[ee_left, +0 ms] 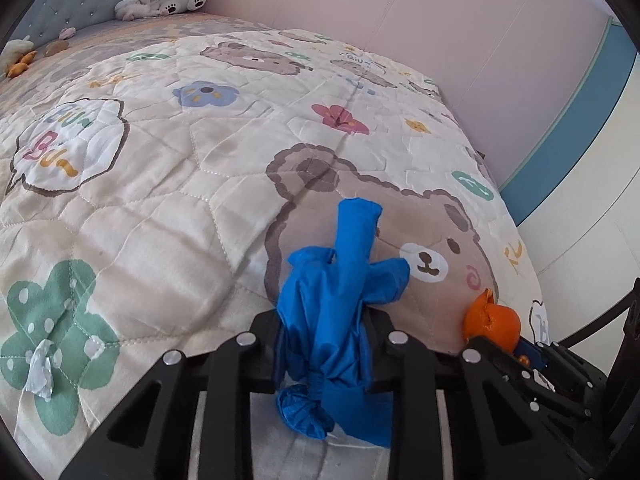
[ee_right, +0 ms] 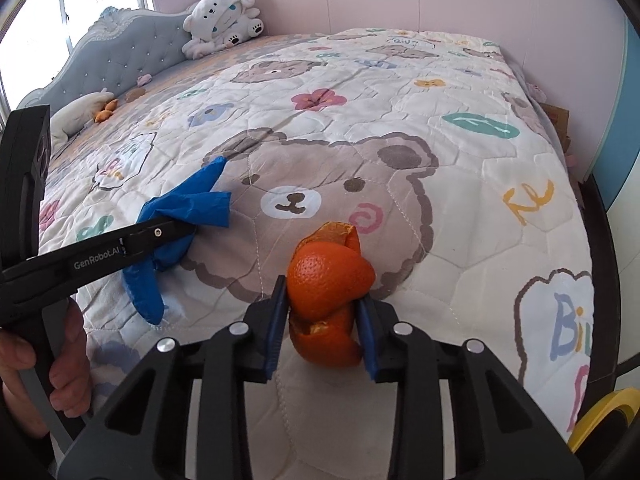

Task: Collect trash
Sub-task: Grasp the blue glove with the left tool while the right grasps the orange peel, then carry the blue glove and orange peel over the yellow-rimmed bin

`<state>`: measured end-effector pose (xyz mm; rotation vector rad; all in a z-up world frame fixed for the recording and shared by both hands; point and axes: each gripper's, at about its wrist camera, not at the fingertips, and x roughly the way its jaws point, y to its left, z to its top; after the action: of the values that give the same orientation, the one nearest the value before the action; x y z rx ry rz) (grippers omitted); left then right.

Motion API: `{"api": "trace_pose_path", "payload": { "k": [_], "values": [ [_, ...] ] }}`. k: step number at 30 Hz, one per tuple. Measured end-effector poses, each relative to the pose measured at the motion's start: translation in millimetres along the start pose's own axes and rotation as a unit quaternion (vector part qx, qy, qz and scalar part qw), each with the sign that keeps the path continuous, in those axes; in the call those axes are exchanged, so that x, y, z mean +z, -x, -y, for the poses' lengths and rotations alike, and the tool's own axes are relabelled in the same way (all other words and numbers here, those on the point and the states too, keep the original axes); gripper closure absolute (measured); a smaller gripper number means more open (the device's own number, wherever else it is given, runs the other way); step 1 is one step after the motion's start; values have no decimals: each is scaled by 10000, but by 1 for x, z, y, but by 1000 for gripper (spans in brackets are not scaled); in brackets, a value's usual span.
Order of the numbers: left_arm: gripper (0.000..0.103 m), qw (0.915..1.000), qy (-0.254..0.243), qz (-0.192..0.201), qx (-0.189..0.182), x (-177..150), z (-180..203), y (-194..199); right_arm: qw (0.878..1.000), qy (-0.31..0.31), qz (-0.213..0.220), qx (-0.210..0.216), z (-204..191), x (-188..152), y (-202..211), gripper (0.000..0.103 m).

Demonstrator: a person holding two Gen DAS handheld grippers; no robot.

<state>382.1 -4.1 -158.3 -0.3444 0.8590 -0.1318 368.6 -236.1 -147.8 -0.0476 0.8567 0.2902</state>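
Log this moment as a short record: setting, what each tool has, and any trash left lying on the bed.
setting: bed covered by a bear-print quilt, against a pink wall
left tool: shut on the blue glove, which is crumpled and knotted
right tool: shut on the orange peel, pads pressing both sides
trash left lying: white crumpled scrap on the quilt's green flower print
other items: white plush toy by the grey headboard
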Motion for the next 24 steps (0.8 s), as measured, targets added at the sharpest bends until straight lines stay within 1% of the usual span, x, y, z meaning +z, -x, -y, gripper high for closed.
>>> {"api": "trace_pose_path", "payload": {
  "k": [2, 5, 6, 11, 15, 18, 21, 24],
  "values": [
    [79, 9999, -96, 62, 17, -1, 4, 7, 9999, -103, 46, -31, 7, 0, 9, 75],
    [79, 9988, -343, 247, 238, -1, 14, 20, 9997, -185, 170, -71, 16, -3, 28, 76],
    [80, 9983, -428, 294, 251, -1, 18, 25, 9996, -217, 188, -70, 18, -3, 33, 76],
    [80, 9956, -759, 525, 142, -4, 45, 58, 9980, -375, 477, -186, 36, -15, 83, 76],
    [80, 9923, -1035, 677, -72, -12, 73, 88, 9956, -568, 695, -284, 52, -28, 125, 76],
    [80, 9882, -1299, 788, -185, -22, 99, 107, 9925, -758, 819, -493, 66, -41, 158, 76],
    [80, 9836, -1554, 872, -264, -33, 125, 124, 9889, -932, 993, -591, 82, -56, 191, 76],
    [80, 9795, -1770, 866, -415, -44, 150, 136, 9844, -1071, 1160, -781, 98, -73, 224, 76]
  ]
}}
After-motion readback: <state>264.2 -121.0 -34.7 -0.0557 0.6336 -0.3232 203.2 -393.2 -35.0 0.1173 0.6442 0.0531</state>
